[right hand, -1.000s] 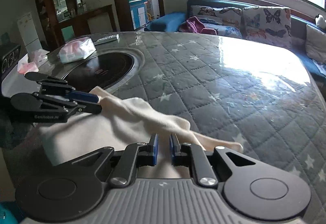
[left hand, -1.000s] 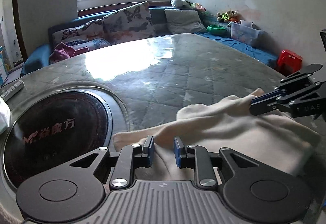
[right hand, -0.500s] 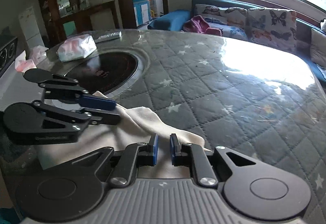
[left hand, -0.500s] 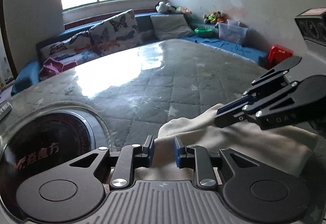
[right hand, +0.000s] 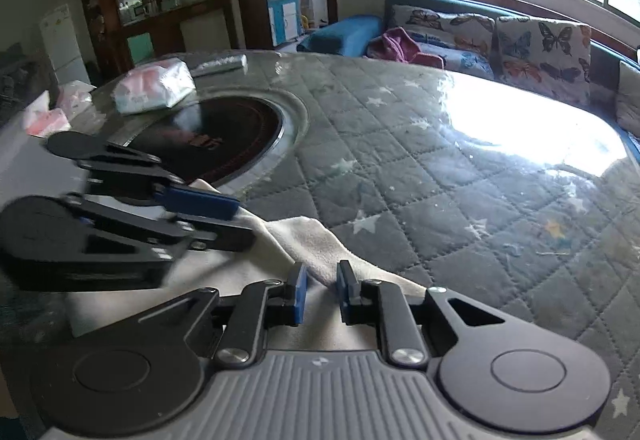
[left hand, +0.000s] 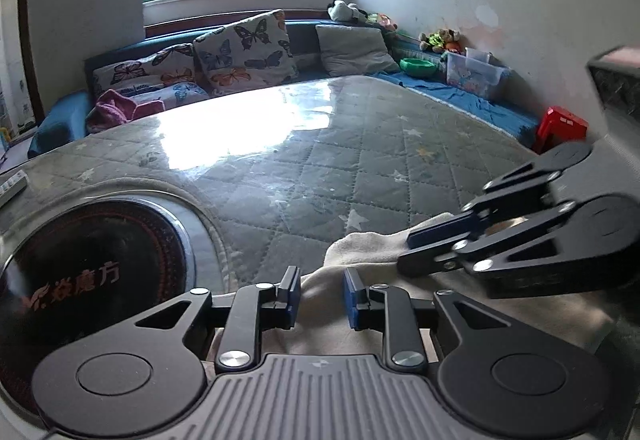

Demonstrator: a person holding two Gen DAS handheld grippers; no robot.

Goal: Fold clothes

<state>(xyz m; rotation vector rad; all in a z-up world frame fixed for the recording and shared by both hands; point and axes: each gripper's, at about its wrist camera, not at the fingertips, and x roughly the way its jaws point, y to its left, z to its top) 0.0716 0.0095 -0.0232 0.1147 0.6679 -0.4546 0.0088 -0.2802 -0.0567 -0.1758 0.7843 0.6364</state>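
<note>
The left gripper (left hand: 319, 294) is hovering low with its blue pads spread apart, and the cream garment (left hand: 360, 252) is lying right under and between them without being pinched. Just to its right, the right gripper (left hand: 416, 244) is reaching in sideways over the same cloth, its fingertips resting at the bunched far edge. From the right wrist view, the right gripper (right hand: 320, 290) is also sitting with a gap between its pads; a raised fold of the garment (right hand: 308, 240) is running up into that gap, though whether the pads are touching it cannot be told. The left gripper (right hand: 236, 218) is showing blurred just to the left, over the cloth's far corner. Ahead of both, the quilted, star-patterned worktop (left hand: 360, 160) is stretching away under a glossy cover. Left of the left gripper, a round black hotplate (left hand: 92, 260) is sitting sunk into the worktop. Beyond it, a tissue pack (right hand: 154, 90) is lying near the edge. Farthest off, butterfly cushions (left hand: 244, 54) are leaning on a blue sofa under the window.
</note>
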